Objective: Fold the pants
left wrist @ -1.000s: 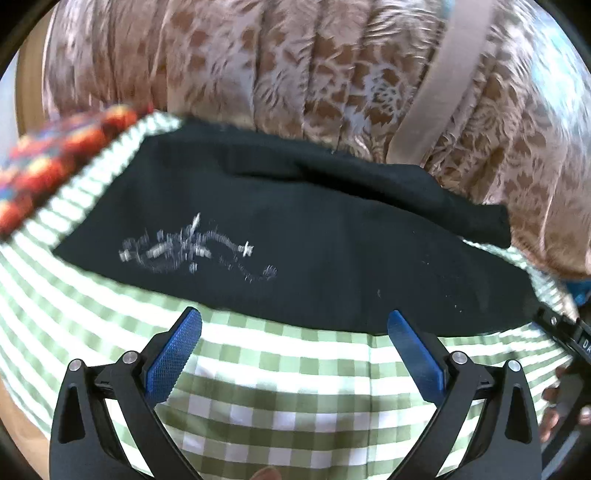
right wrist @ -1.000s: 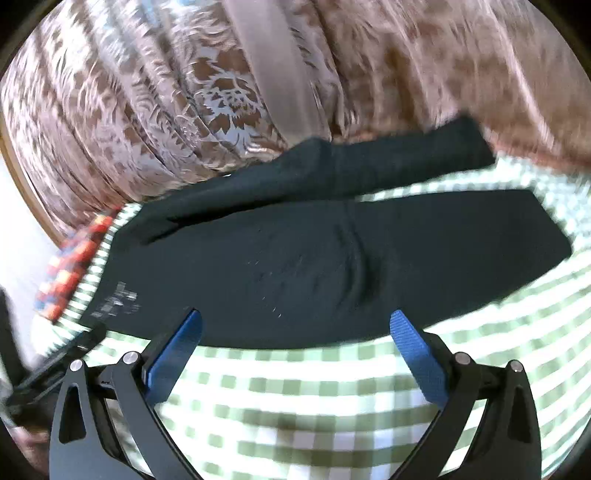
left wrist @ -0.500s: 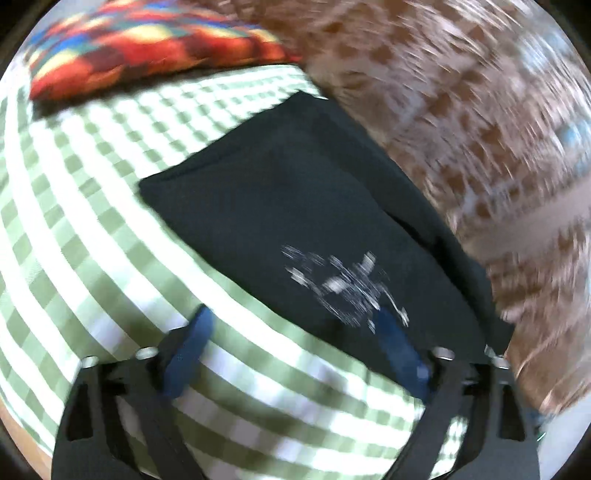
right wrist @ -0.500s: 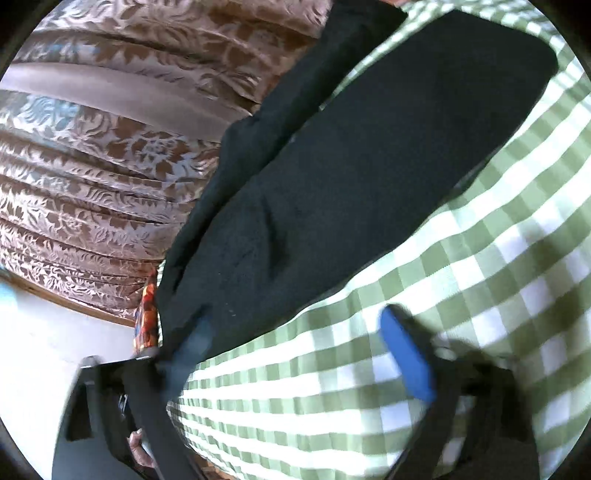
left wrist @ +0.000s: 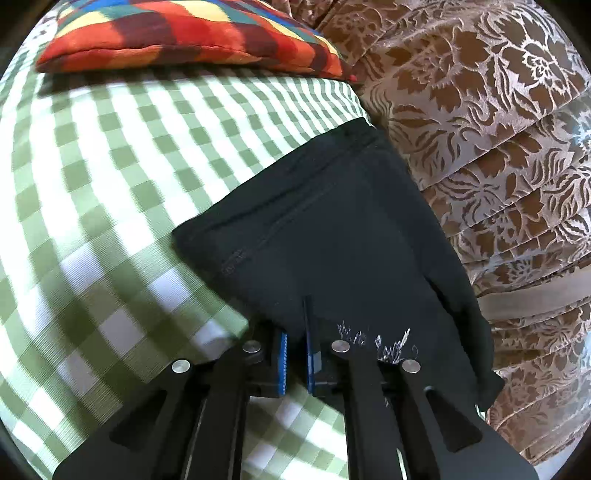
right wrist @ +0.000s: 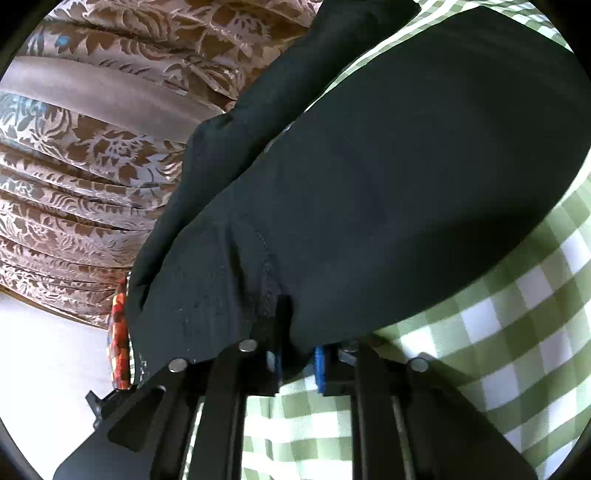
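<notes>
A: Where are the pants [left wrist: 332, 229] lying?

B: Flat on the green-and-white checked cloth [left wrist: 96, 206], running along the brown flowered curtain [left wrist: 498, 155]. In the left wrist view the waistband end points up toward the patchwork cushion [left wrist: 184, 33], which lies well apart from it on the same cloth.

A: And the left gripper [left wrist: 295, 354]?

B: It sits at the near edge of the pants, just beside the small white print [left wrist: 376, 341]. Its jaws have just been closing and now stand pressed together on the black fabric, whose edge is tucked between the blue pads [left wrist: 282, 360].

A: The right gripper [right wrist: 297, 363]?

B: It is at the near edge too, further along, close to a stitched seam [right wrist: 264, 258] that runs down to its fingers. Its jaws have also just been closing, and they pinch the hem of the pants, with dark fabric bunched between the pads [right wrist: 319, 365].

A: Anything else of the pants in that view?

B: One leg spreads wide across the checked cloth to the upper right. A second dark strip lies beside it, against the curtain. Whether that strip is the other leg or a fold, I cannot tell.
</notes>
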Action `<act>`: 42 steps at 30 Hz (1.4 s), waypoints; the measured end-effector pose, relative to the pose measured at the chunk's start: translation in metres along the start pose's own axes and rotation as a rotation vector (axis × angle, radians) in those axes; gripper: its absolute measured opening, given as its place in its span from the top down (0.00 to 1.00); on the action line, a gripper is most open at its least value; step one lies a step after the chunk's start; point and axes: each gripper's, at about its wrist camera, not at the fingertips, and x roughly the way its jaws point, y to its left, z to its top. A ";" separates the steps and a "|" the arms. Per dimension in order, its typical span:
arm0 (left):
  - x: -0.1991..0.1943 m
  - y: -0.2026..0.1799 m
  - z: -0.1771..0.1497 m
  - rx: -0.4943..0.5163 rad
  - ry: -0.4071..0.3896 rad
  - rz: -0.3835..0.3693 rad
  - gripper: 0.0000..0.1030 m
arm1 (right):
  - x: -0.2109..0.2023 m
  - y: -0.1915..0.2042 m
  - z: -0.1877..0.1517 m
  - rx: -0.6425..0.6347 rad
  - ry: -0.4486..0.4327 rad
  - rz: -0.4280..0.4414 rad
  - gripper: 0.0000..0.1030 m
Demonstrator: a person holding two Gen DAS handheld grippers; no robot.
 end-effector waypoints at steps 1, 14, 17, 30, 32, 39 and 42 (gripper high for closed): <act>-0.005 0.000 -0.003 0.018 -0.006 0.002 0.94 | -0.005 0.001 -0.003 -0.019 -0.003 -0.010 0.92; -0.074 0.028 -0.051 0.082 0.036 0.044 0.95 | -0.068 -0.021 -0.063 -0.060 0.058 -0.031 0.88; -0.075 0.034 -0.059 0.095 0.048 0.052 0.95 | -0.086 -0.049 -0.056 0.026 0.008 -0.043 0.79; -0.071 0.019 -0.059 0.186 0.042 0.131 0.94 | -0.141 -0.120 0.031 0.213 -0.271 -0.249 0.93; -0.075 0.015 -0.059 0.221 0.032 0.135 0.94 | -0.155 -0.114 0.024 0.170 -0.309 -0.271 0.94; -0.064 0.013 -0.061 0.284 0.072 0.191 0.91 | -0.149 -0.139 0.004 0.193 -0.272 -0.397 0.94; -0.075 0.016 -0.055 0.289 0.078 0.193 0.78 | -0.155 -0.138 0.006 0.205 -0.280 -0.383 0.75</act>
